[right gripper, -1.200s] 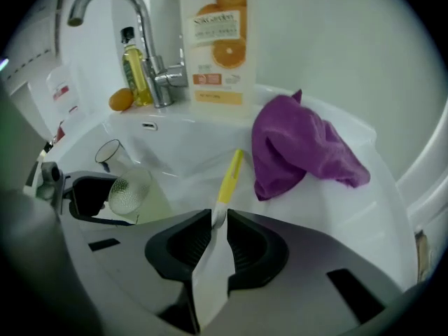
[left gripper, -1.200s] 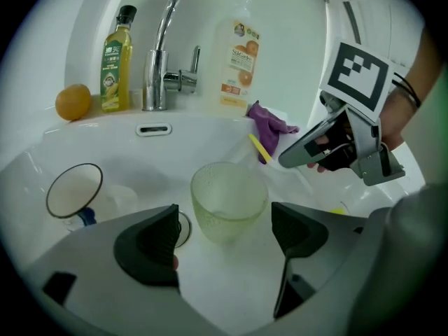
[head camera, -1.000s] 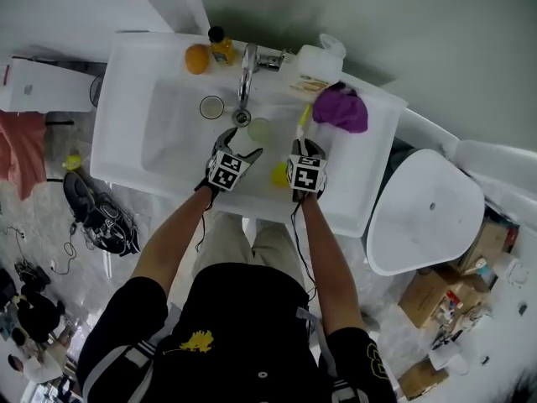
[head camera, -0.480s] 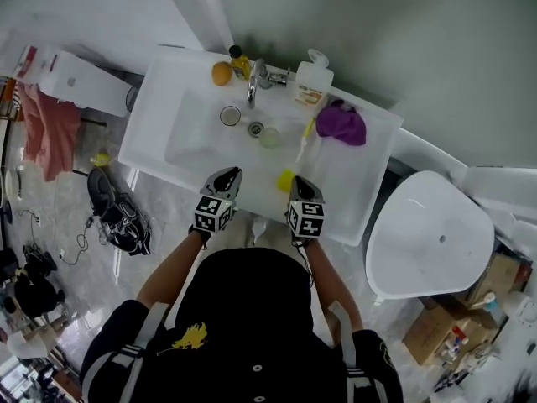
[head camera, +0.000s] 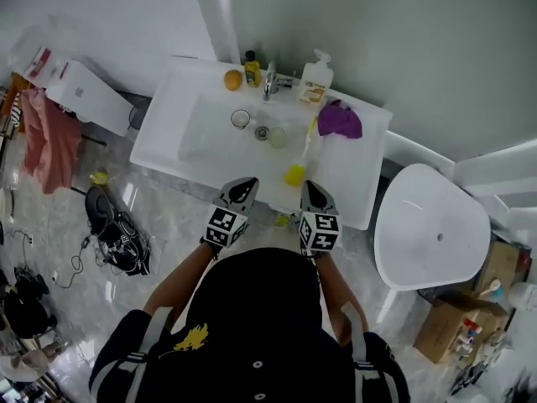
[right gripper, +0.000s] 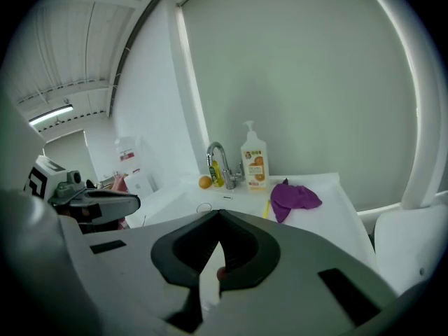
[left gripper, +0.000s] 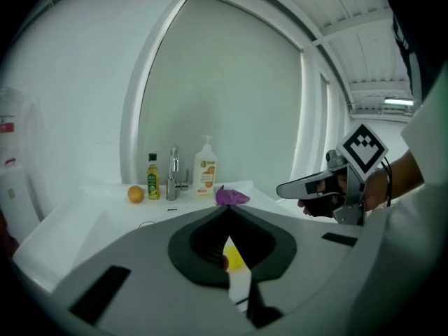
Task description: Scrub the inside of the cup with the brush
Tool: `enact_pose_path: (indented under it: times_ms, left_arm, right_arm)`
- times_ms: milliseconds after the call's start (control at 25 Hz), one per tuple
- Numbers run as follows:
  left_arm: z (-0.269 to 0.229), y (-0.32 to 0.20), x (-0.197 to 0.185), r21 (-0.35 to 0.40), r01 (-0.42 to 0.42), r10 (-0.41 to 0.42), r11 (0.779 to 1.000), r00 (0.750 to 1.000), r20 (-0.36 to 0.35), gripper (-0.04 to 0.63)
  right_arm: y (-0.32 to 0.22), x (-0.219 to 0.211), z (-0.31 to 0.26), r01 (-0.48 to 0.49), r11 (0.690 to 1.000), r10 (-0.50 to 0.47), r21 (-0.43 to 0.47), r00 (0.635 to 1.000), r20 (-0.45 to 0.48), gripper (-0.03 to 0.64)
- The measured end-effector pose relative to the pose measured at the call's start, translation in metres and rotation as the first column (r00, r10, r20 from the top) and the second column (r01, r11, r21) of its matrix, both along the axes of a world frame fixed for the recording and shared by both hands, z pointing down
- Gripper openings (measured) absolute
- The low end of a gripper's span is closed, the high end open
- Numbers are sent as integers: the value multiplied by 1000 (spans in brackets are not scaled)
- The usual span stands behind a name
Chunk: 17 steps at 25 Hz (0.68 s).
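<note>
A small dark-rimmed glass cup [head camera: 241, 118] stands in the white sink [head camera: 195, 145] beside the drain, and a paler cup [head camera: 277, 137] sits just right of it. The yellow brush [head camera: 295, 173] lies on the sink's right counter, head toward me. My left gripper [head camera: 244, 185] and right gripper [head camera: 310, 188] hover side by side in front of the sink's near edge, both shut and holding nothing. In the left gripper view the shut left gripper [left gripper: 227, 214] points at the sink, with the brush head [left gripper: 236, 259] showing behind the jaws. The right gripper [right gripper: 218, 217] is likewise shut.
At the sink's back stand a faucet [head camera: 269, 81], an orange [head camera: 232, 80], a yellow bottle [head camera: 252, 67] and a soap dispenser [head camera: 315, 82]. A purple cloth [head camera: 340, 120] lies on the right counter. A white toilet [head camera: 432, 233] stands right; shoes [head camera: 117, 225] lie on the floor left.
Both grippers drew back from inside the sink to in front of its near edge. The left jaws went from open to shut. The head view pulled back and up.
</note>
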<state>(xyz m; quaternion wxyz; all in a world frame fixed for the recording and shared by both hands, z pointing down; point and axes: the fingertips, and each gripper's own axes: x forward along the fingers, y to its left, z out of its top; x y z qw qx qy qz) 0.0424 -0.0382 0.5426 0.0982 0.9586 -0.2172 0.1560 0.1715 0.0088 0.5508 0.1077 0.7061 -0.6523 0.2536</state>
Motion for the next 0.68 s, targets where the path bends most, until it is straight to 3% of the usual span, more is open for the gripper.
enact_pose_path:
  times_ms: [160,400,480,680]
  left_arm:
    - [-3,51,-61,-18,-58,57,998,998,-38,17]
    - [16,110,-177,-126,10,-21,992,996,-85,17]
    - [17,124,-197,-152,28,-44,988,994,-102,17]
    - [8,143,-227,-137,27,-45,990,990,-133,17]
  right_arm:
    - [36,-61,-21,-25,999,26,24,998,-56,26]
    - [96,-132,-43,-85,996,86,6,992,-97,26]
    - [111,-149,-49,-76,997,74,-8,991,-107,26]
    - [130,-175,-69,-80,997,82,23,988,-132,26]
